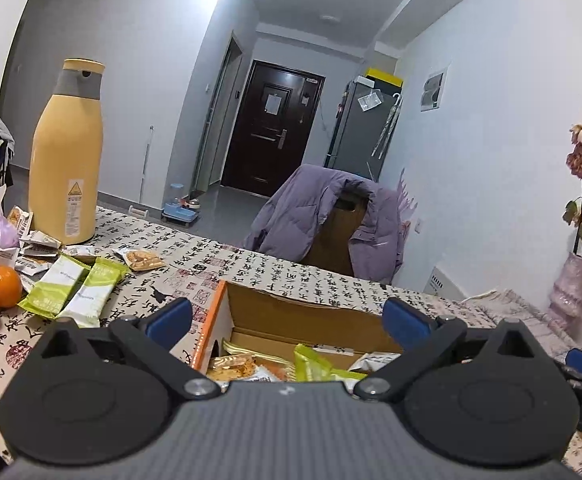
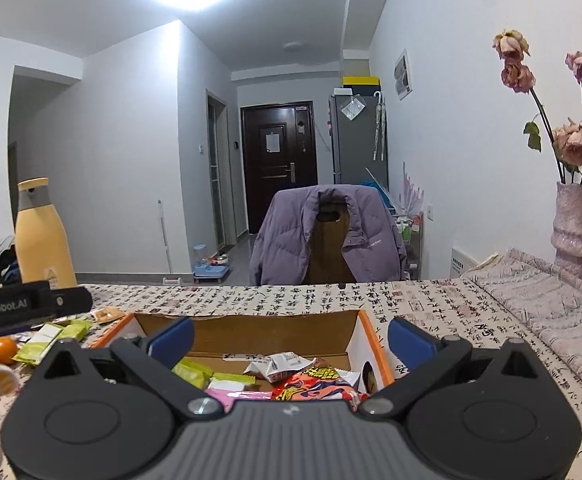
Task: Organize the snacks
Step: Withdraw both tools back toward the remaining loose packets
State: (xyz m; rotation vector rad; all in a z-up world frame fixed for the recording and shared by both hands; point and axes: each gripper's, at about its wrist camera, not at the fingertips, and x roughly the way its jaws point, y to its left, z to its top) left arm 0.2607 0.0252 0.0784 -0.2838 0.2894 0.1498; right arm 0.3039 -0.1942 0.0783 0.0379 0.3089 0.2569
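Both the left tongs (image 1: 287, 320) and right tongs (image 2: 291, 340) hang spread apart, empty, over the snack-filled cardboard box (image 2: 251, 326) on the counter (image 1: 251, 268).

Left gripper (image 1: 287, 322): jaws spread wide, blue pads (image 1: 170, 322) well apart, nothing between them; black linkage arms angled outward from the grey body. Right gripper (image 2: 291, 338): jaws likewise spread wide, blue pads (image 2: 172, 340) apart and empty, held level. Left unit's black body shows at the right view's left edge.
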